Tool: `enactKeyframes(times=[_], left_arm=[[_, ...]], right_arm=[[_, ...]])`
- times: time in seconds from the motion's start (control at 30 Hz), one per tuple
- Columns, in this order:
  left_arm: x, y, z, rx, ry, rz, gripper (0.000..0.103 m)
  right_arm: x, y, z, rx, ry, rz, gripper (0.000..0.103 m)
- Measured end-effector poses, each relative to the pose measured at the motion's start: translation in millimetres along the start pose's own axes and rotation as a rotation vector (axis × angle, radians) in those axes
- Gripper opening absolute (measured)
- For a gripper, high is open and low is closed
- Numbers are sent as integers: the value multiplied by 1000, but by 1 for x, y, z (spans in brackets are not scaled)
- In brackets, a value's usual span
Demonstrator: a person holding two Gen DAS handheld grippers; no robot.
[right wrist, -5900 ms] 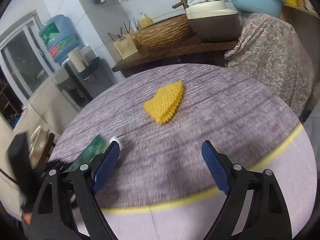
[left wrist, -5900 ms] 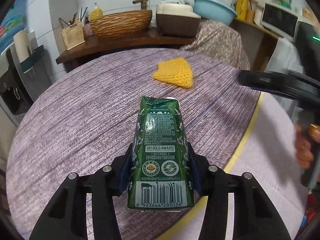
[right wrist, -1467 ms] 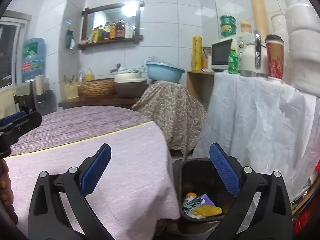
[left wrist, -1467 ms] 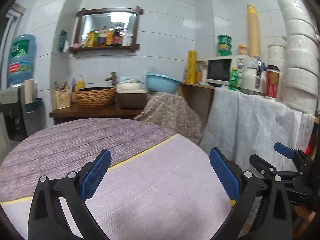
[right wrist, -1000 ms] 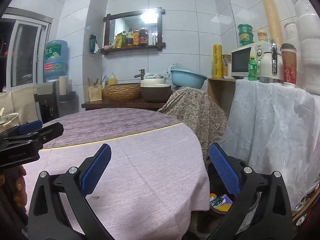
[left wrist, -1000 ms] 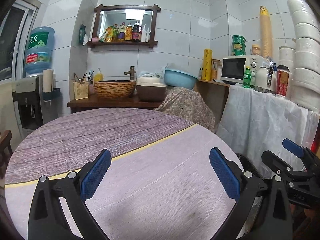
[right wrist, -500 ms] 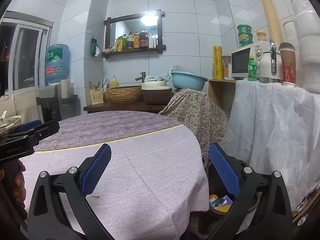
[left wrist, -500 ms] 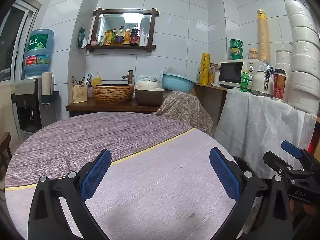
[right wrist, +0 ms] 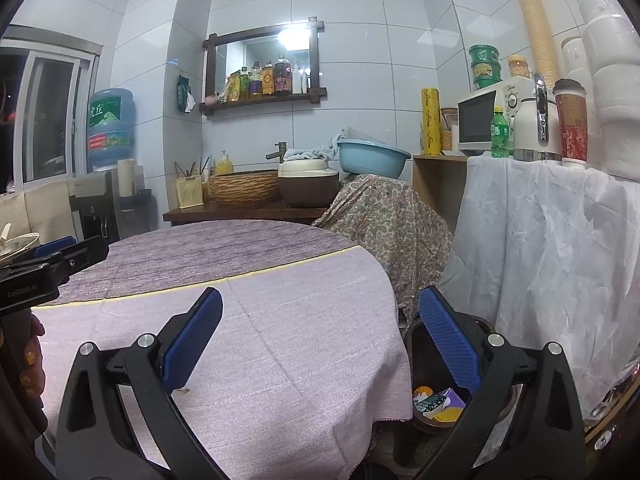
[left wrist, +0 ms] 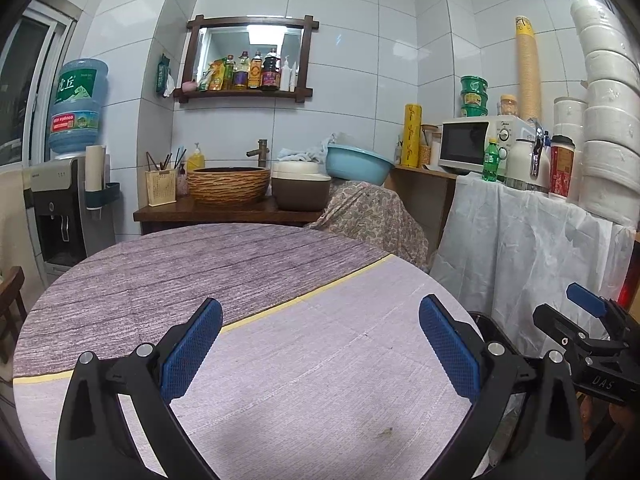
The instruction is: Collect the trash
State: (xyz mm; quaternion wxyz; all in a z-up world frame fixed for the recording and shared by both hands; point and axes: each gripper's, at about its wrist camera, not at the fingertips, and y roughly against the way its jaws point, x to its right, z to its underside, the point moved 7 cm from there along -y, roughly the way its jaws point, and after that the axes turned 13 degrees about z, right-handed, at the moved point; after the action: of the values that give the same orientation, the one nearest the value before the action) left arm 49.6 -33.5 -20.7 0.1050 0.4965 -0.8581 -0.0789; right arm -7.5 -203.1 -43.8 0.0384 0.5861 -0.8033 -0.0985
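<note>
My left gripper [left wrist: 320, 344] is open and empty above the round table [left wrist: 200, 264]. My right gripper [right wrist: 320, 340] is open and empty over the table's right edge. A dark trash bin [right wrist: 420, 344] stands on the floor beside the table, below my right gripper. Inside it lie a green carton [right wrist: 430, 403], a yellow foam net [right wrist: 450, 414] and other scraps. The bin's rim shows in the left wrist view [left wrist: 490, 326]. The right gripper shows at the right of the left wrist view [left wrist: 580, 320]. The left gripper shows at the left of the right wrist view [right wrist: 60, 256].
A floral-covered object [left wrist: 372, 216] stands behind the table. A white-draped counter [right wrist: 540, 240] with a microwave [left wrist: 476, 144], cups and bottles is at the right. A wooden shelf with a woven basket [left wrist: 228, 184] and a water dispenser [left wrist: 64, 200] are at the back left.
The carton and the yellow net have gone from the table and now lie in the bin. Both grippers have lifted, stayed open, and barely moved in the last half second.
</note>
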Motion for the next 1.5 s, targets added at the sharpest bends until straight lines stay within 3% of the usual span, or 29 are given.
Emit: enactKeyframes(times=[1.5], left_arm=[[5,-5,8,-37,-27,31,98]], right_arm=[[9,-4,4,-12,-16,10,97]])
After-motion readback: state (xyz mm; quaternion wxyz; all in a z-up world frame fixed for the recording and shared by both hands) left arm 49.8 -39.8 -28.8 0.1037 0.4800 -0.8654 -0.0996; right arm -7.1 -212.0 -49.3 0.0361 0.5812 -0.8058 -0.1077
